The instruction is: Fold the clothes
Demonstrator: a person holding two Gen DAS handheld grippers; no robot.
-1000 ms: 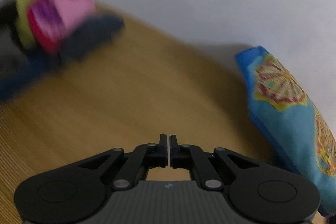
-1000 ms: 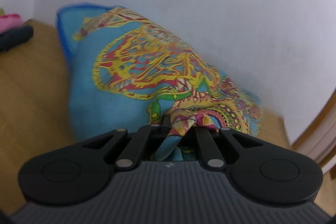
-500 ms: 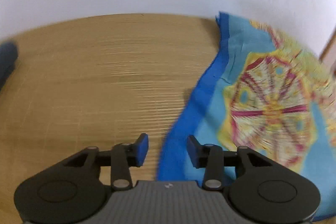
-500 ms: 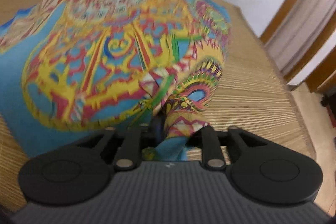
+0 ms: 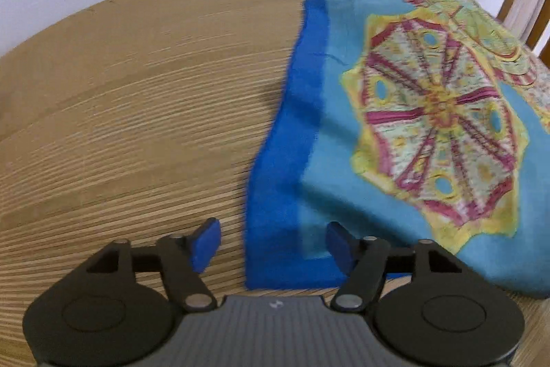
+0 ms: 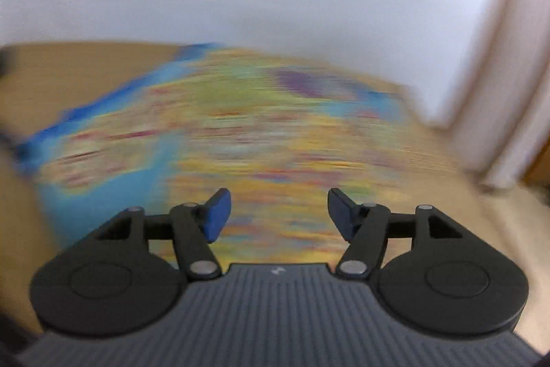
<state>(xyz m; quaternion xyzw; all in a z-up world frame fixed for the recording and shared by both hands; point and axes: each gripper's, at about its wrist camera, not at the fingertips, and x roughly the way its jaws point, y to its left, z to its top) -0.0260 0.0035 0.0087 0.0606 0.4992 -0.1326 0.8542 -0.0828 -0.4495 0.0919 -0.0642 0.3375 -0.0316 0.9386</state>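
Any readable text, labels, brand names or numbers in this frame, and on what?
None readable.
Left tongs housing: one small pale mark, a logo shape, no letters to make out.
Right tongs housing: the same small mark, too small to read.
Patterned cloth: ornament only, no lettering; badly blurred in the right wrist view.

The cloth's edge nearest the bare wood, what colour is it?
Deep blue, a plain band bordering the lighter turquoise cloth; clearest in the left wrist view.
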